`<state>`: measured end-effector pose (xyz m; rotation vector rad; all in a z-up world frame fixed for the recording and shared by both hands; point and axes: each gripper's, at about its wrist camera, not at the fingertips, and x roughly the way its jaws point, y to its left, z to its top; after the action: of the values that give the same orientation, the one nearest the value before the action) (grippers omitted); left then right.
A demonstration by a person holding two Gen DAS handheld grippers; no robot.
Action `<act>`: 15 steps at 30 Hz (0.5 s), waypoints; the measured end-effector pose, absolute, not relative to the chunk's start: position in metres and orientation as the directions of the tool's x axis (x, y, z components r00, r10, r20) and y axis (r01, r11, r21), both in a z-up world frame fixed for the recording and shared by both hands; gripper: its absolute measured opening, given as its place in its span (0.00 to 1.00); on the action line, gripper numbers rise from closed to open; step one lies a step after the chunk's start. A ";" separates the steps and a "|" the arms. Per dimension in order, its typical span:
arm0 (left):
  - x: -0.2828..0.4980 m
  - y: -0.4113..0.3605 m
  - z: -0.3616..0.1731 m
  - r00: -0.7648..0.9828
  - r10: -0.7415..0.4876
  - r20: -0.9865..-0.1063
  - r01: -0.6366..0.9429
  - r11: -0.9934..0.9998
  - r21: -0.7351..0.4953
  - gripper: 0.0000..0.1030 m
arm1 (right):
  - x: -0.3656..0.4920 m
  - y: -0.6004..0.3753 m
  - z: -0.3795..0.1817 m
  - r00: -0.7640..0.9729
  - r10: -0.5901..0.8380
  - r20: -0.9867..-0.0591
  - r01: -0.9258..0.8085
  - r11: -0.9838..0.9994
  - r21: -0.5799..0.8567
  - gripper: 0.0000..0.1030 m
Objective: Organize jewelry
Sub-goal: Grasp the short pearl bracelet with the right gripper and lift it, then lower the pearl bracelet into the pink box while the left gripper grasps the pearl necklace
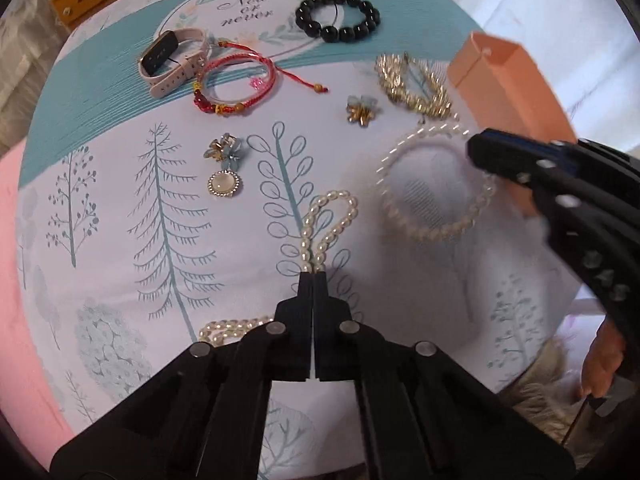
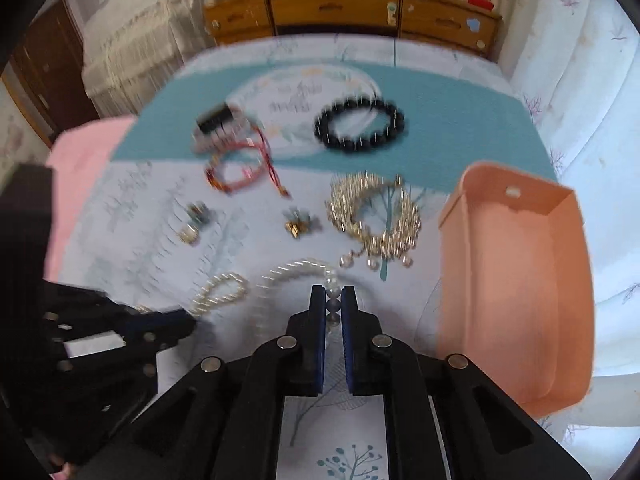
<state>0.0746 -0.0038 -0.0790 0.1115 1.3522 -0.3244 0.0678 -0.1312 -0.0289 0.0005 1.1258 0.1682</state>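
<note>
both grippers (image 1: 313,276) (image 2: 333,300) pinch pearl strands (image 1: 328,216) (image 2: 296,276) at their fingertips.

Black tool (image 2: 332,300) (blue pads (image 2: 319,320)), silver rivets (image 2: 287,342)

We look through two fisheye cameras, each riding on a hand-held gripper and facing forward along its fingers. The left wrist view tilts steeply down and sits close over the printed cloth (image 1: 168,216), its own left gripper (image 1: 313,276) at the bottom edge. The right wrist view looks down less steeply, so we also see the wooden dresser (image 2: 340,12) far behind. Both share the black bead bracelet (image 1: 338,17) (image 2: 360,126), the peach box (image 1: 516,88) (image 2: 516,280) and the pearl strands. Each camera catches the other gripper at its side, right gripper (image 1: 476,152) (image 2: 333,300) and left (image 2: 188,322).
</note>
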 end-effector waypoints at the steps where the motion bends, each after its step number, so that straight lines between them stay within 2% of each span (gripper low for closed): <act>1: 0.078 0.000 -0.072 0.197 -0.176 -0.964 0.279 0.953 -0.117 0.00 | 0.065 -0.133 -0.022 0.432 0.137 -0.891 -0.132 0.987 0.087 0.07; 10: 0.085 0.016 -0.005 0.303 -0.245 -0.921 0.261 0.951 -0.166 0.00 | 0.056 -0.165 0.055 0.556 0.171 -0.813 -0.099 0.985 0.139 0.07; 15: 0.062 0.030 -0.001 0.306 -0.220 -0.926 0.248 0.958 -0.146 0.00 | 0.047 -0.198 0.083 0.613 0.128 -0.780 -0.038 0.990 0.132 0.07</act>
<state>0.0622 0.0296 -0.0010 0.0259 1.2212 -0.3098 0.0471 -0.1981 0.0832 0.1061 0.9068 0.0960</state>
